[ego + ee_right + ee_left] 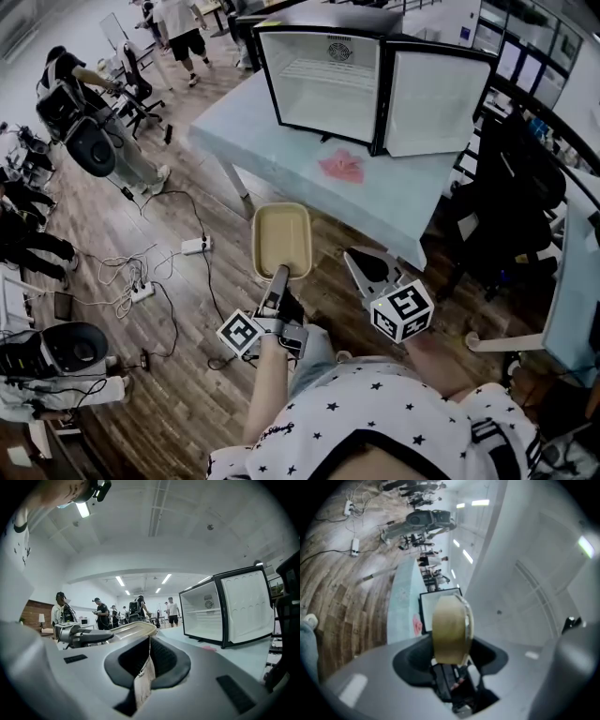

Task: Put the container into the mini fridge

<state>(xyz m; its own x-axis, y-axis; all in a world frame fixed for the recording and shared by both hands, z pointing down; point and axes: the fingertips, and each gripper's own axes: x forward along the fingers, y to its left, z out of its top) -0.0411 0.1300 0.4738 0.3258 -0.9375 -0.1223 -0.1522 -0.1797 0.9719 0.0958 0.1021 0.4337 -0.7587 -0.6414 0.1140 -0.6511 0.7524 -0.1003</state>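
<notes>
A tan, shallow rectangular container [281,239] hangs in the air in front of the table, short of its near edge. My left gripper [281,274] is shut on its near rim. In the left gripper view the container [452,630] stands edge-on between the jaws. My right gripper [364,258] is beside it on the right, shut and holding nothing. From the right gripper view the container [133,630] and the left gripper [79,634] show at the left. The black mini fridge [328,80] stands on the table with its door [436,98] swung wide open and its white inside bare.
The pale blue table [272,141] carries a pink scrap [340,167] in front of the fridge. A black chair [506,187] stands at the table's right. Cables and a power strip [194,246] lie on the wooden floor at left. Several people stand further back.
</notes>
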